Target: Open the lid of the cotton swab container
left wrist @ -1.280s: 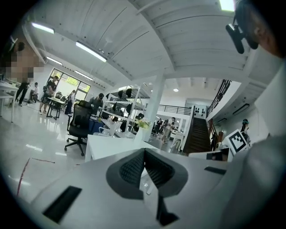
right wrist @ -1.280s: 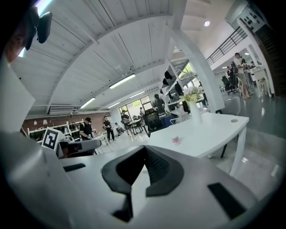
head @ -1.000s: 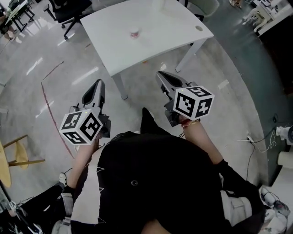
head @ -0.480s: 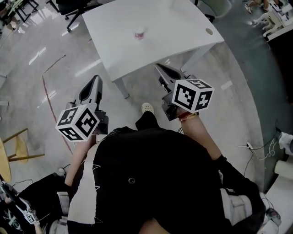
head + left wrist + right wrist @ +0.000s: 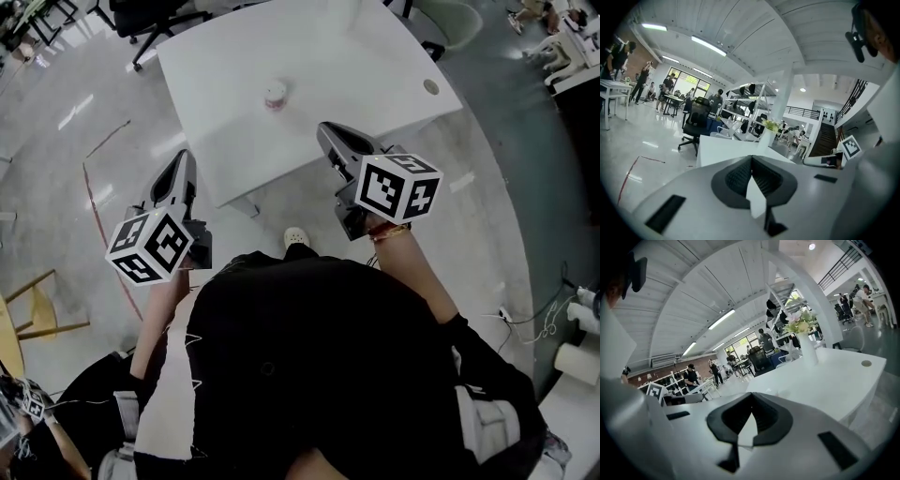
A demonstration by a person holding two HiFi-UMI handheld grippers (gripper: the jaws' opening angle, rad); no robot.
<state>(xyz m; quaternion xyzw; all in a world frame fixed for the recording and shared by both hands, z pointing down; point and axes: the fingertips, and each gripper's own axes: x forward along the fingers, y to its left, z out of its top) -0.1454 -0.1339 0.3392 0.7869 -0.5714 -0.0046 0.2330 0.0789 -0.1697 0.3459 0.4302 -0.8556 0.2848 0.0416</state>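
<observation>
approach stage: small white cylindrical cotton swab container with a pink band [image 5: 275,95] stands upright, well in on the white rectangular table [image 5: 375,66], ahead of my grippers and between them; right gripper [image 5: 330,133], jaws pressed together and empty, is nearer; left gripper [image 5: 181,157], equally closed on nothing, hangs beside the table

The head view looks steeply down from above the person onto the white table [image 5: 356,75] at its near corner. From the left gripper [image 5: 180,159] and right gripper [image 5: 328,131], both gripper views face almost level across that same tabletop from close by.
</observation>
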